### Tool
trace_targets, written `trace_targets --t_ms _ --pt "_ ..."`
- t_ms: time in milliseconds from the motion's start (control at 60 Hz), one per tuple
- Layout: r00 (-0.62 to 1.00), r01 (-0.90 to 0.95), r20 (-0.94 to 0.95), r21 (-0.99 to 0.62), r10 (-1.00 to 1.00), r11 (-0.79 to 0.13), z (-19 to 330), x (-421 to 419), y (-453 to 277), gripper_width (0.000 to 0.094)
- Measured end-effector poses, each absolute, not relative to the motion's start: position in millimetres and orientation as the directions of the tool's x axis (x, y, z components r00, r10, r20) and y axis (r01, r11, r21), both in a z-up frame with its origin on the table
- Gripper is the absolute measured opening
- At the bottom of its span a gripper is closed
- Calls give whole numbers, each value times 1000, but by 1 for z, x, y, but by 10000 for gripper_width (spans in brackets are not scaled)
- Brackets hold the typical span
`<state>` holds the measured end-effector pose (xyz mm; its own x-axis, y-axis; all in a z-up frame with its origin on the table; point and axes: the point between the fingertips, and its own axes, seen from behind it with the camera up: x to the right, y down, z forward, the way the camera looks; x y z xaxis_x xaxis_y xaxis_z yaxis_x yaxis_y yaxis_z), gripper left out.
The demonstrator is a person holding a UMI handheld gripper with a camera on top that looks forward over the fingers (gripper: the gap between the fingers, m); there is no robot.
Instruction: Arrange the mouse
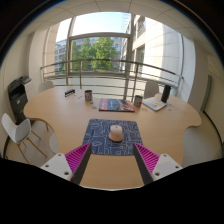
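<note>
Just beyond the wide-spread, empty fingers of the magenta-padded claw (112, 160), a small beige rounded mouse (116, 132) sits on a dark blue patterned rectangular mouse mat (100, 143) on the pale wooden round table (60, 110).

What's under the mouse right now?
The mouse sits on a dark patterned mouse mat, which lies on the wooden table. The mat's patch beneath the mouse is hidden. The open hand-held gripper is short of it.
</note>
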<state>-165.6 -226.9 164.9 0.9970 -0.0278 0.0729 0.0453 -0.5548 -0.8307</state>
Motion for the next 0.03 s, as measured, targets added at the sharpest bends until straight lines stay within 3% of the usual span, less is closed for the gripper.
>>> trace_targets --t_ms 33 --pt "996 48 79 -833 -32 -552 165 -167 -233 848"
